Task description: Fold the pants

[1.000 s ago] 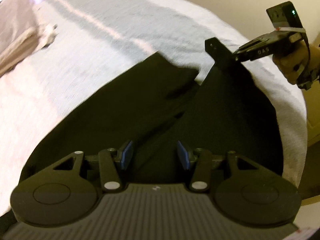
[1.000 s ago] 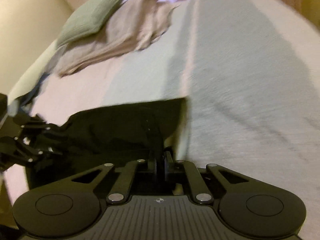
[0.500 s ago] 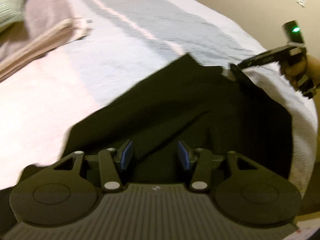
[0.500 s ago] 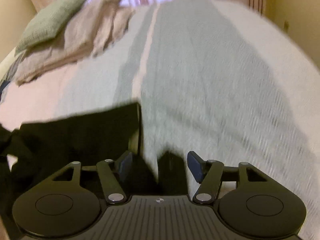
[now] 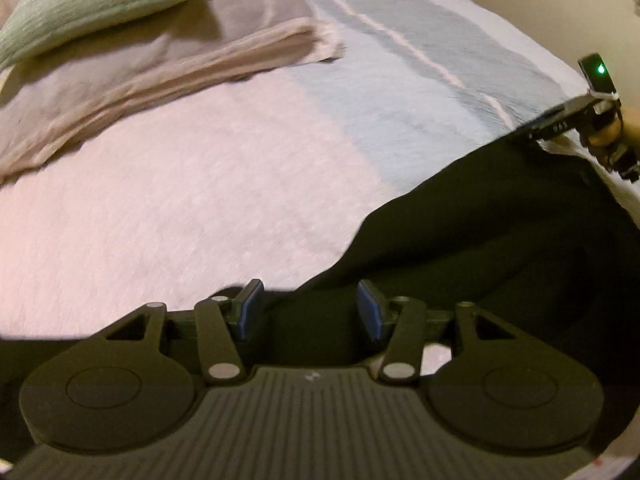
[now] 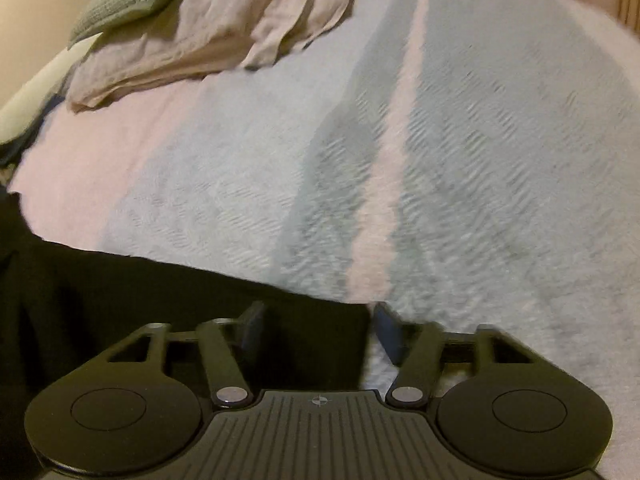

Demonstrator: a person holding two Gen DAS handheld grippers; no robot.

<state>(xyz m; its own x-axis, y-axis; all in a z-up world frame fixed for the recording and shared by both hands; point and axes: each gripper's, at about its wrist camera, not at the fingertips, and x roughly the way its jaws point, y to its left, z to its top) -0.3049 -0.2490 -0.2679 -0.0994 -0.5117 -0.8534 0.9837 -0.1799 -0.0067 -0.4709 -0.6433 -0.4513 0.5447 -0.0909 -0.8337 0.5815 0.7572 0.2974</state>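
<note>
**Both claws spread over black pants on the bed**

The black fabric pants (image 5: 500,240) lie flat on the pale pink and blue-grey woven bedspread (image 5: 200,200), filling the left wrist view from five o'clock up to two o'clock; the left gripper (image 5: 310,312) has its blue-padded fingers spread apart over the pants' edge, pinching nothing; the right gripper (image 6: 318,334) is likewise spread, the cloth's corner lying between its fingers; at eleven o'clock a sage-green knitted cushion (image 5: 92,0) rests on a beige folded linen blanket (image 5: 160,68); a hand (image 5: 608,132) holds the right gripper's handle at two o'clock.
</note>
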